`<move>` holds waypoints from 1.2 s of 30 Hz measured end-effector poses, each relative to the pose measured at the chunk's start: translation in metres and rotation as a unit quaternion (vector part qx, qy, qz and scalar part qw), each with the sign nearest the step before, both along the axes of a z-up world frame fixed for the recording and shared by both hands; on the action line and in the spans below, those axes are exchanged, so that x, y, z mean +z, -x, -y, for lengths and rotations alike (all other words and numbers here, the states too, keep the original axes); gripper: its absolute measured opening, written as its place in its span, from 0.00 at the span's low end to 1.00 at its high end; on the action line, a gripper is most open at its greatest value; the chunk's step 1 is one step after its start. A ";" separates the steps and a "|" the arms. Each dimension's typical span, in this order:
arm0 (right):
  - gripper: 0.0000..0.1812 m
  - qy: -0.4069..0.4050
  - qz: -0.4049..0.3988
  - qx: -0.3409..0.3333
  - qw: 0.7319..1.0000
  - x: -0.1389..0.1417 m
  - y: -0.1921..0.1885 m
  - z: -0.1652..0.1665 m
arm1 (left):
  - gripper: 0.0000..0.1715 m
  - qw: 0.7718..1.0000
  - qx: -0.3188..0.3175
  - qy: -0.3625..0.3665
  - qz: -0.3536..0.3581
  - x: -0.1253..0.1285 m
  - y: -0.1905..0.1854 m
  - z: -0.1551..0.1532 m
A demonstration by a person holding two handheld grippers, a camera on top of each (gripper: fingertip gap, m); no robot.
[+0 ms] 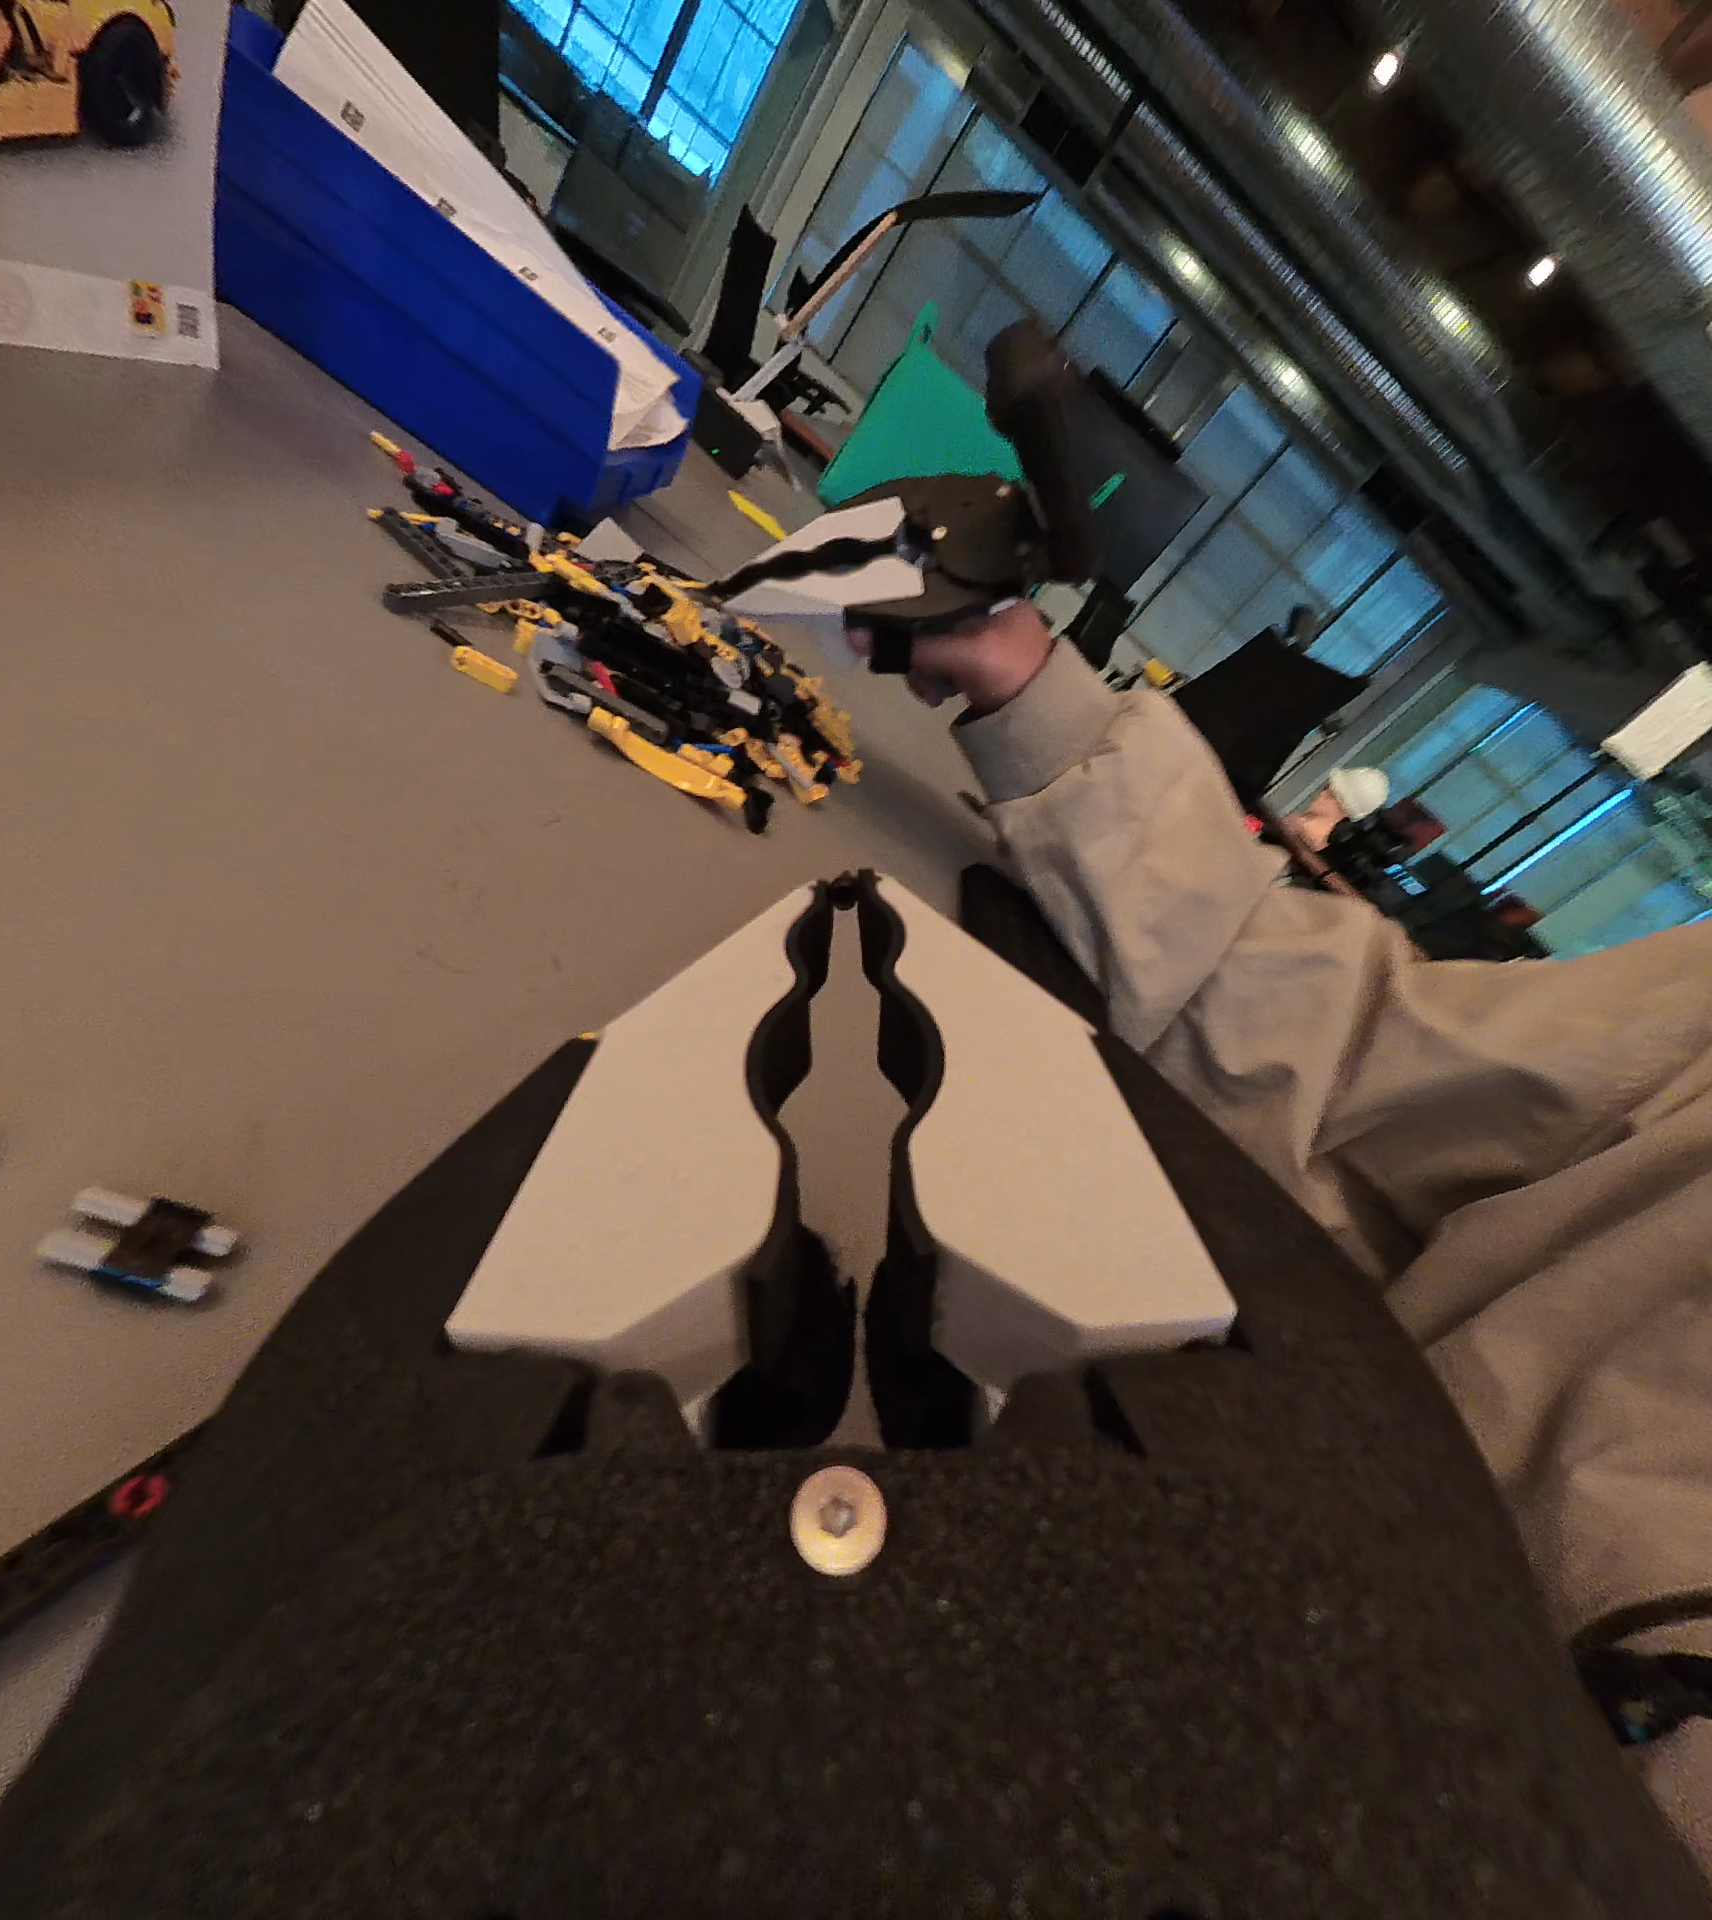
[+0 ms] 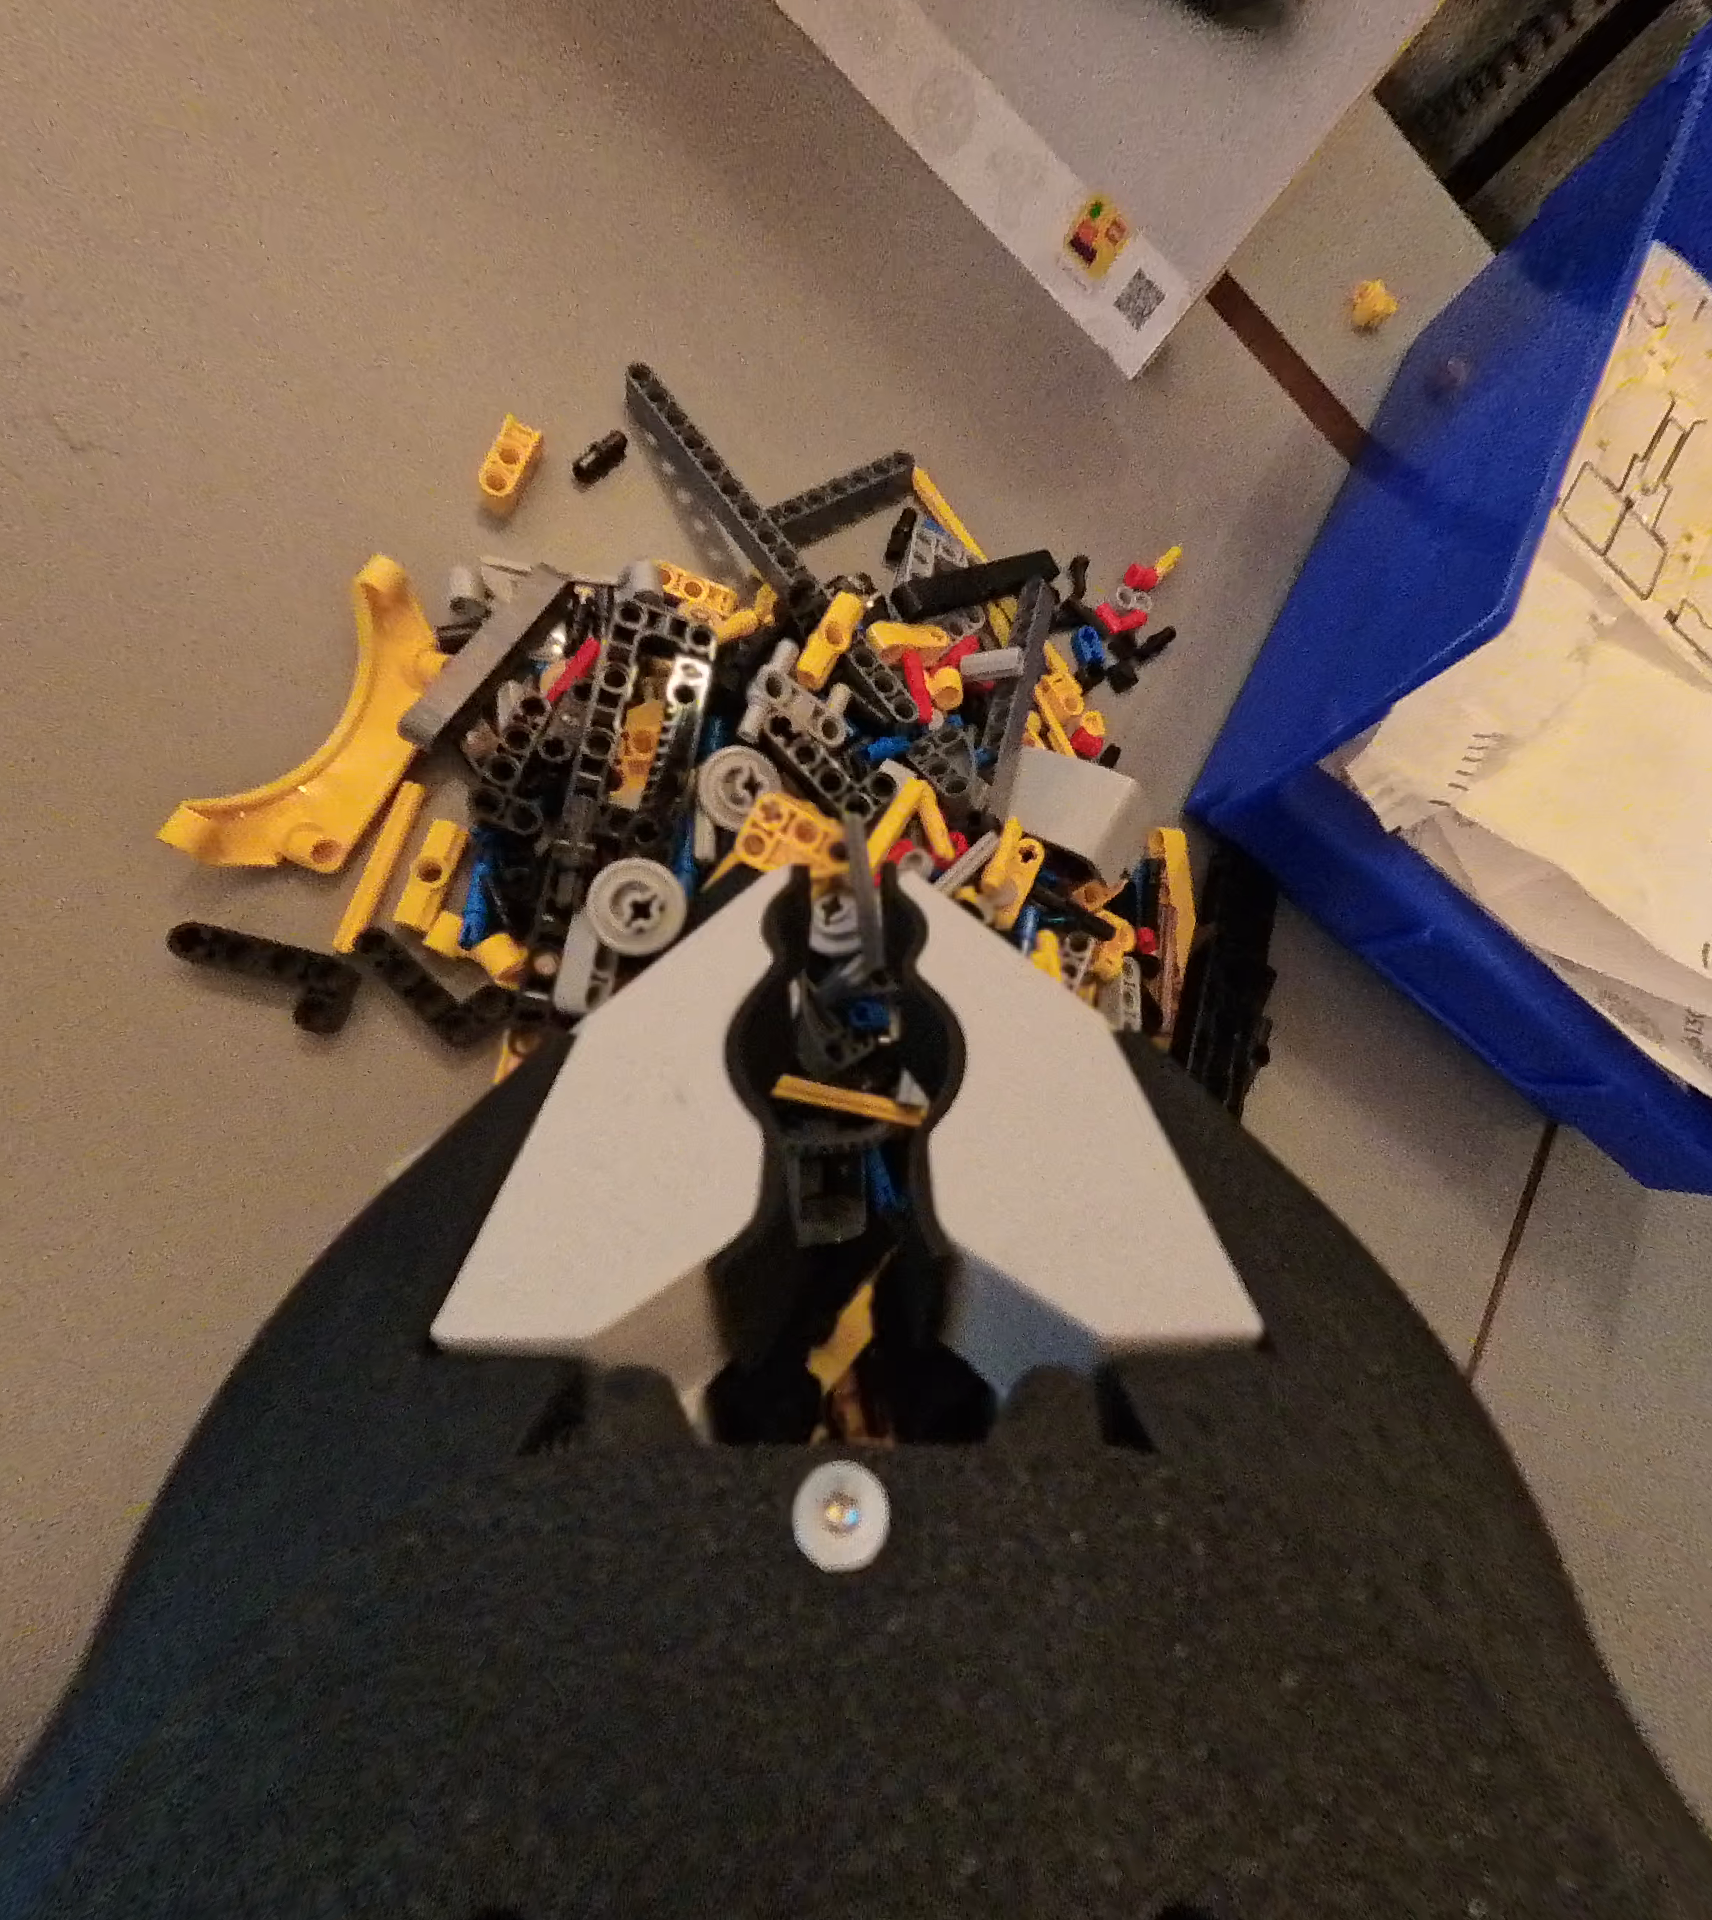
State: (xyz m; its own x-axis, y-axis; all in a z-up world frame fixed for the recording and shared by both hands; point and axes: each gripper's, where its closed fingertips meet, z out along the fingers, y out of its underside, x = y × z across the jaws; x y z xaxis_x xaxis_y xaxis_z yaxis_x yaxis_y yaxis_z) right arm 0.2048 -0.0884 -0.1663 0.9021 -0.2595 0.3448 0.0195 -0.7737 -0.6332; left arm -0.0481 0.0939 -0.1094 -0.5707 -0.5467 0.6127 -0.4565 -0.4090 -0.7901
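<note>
The left gripper (image 1: 847,894) is pinching a tiny dark piece (image 1: 844,902) at its very tips, held above the grey table (image 1: 208,883), probably to keep it clear of clutter. The right gripper (image 2: 836,883) is hanging over the pile of toy building parts (image 2: 779,727), jaws nearly closed; whether they are gripping the thin grey rod (image 2: 867,894) I cannot tell. A blue bin (image 2: 1454,623) holding paper sheets (image 2: 1610,675) is sitting beside the pile.
</note>
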 end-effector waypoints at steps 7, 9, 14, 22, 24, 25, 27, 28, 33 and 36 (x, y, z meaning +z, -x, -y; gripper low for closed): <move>0.17 -0.140 -0.038 0.180 0.973 0.033 0.164 -0.119 | 0.02 0.996 -0.005 0.081 -0.043 -0.004 -0.005 -0.006; 0.20 -0.109 -0.009 0.206 0.972 0.024 0.198 -0.147 | 0.02 0.998 0.009 0.045 -0.047 -0.012 -0.007 -0.008; 0.09 -0.068 0.012 0.255 0.964 0.013 0.237 -0.186 | 0.02 0.998 0.020 -0.012 -0.053 -0.023 -0.008 -0.006; 0.04 -0.048 0.025 0.276 0.960 0.008 0.242 -0.180 | 0.03 0.996 0.007 -0.063 -0.056 -0.031 -0.006 0.006; 0.02 -0.057 0.038 0.285 0.956 0.010 0.247 -0.182 | 0.03 0.996 -0.004 -0.058 -0.064 -0.033 -0.005 0.010; 0.02 -0.050 0.047 0.281 0.957 0.008 0.246 -0.182 | 0.03 0.996 -0.003 -0.058 -0.067 -0.035 -0.005 0.010; 0.02 -0.042 0.037 0.279 0.959 0.007 0.245 -0.182 | 0.03 0.996 -0.001 -0.060 -0.066 -0.035 -0.006 0.011; 0.02 -0.047 0.026 0.278 0.959 0.008 0.243 -0.181 | 0.03 0.996 0.003 -0.061 -0.067 -0.035 -0.007 0.010; 0.02 0.006 0.126 0.065 0.990 0.024 0.091 -0.095 | 0.16 0.991 0.092 -0.088 -0.046 -0.022 -0.013 -0.026; 0.02 0.009 0.030 -0.056 0.998 0.009 0.017 -0.029 | 0.16 0.969 0.185 -0.152 -0.067 -0.017 -0.024 -0.079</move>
State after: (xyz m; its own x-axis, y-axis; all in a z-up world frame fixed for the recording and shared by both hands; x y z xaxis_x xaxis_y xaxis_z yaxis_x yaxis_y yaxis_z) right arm 0.1875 -0.0598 -0.1574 0.8458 -0.3503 0.4025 -0.0302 -0.7846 -0.6193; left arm -0.0244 0.1731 -0.1267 -0.2277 -0.8653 0.4465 -0.4302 -0.3220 -0.8433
